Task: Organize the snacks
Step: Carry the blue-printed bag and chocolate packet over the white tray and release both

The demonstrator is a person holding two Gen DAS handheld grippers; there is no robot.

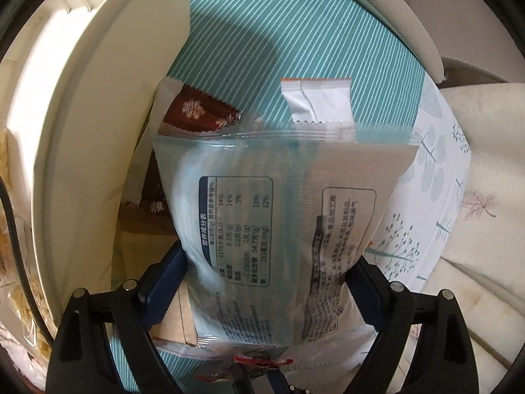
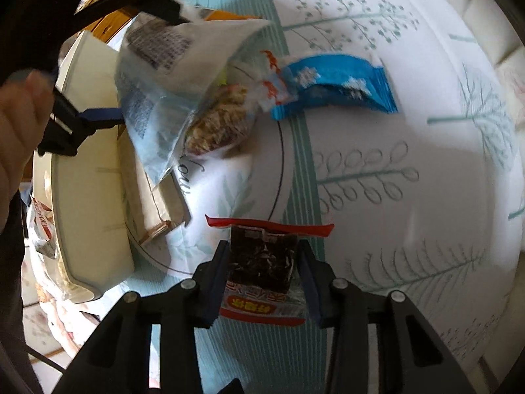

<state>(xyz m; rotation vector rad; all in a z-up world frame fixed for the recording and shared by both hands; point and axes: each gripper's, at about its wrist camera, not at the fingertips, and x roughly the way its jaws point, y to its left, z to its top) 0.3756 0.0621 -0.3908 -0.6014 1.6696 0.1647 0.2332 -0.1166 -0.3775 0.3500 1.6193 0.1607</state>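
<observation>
My left gripper (image 1: 269,262) is shut on a large pale-blue snack bag (image 1: 279,216) with a printed nutrition label, held above the table; the bag also shows in the right wrist view (image 2: 154,92). My right gripper (image 2: 262,256) is shut on a small dark snack packet with red ends (image 2: 262,259). A blue packet (image 2: 341,82) and a clear packet of brownish snacks (image 2: 220,121) lie on the cloth beyond it. A brown packet (image 1: 200,111) and a white-and-orange packet (image 1: 318,101) lie beyond the left gripper.
A cream bin (image 1: 82,115) stands at the left, also showing in the right wrist view (image 2: 85,197). The table has a teal striped and leaf-print cloth (image 1: 295,32). A tan box (image 2: 157,203) lies beside the bin. A grey chair (image 1: 420,32) stands at the back right.
</observation>
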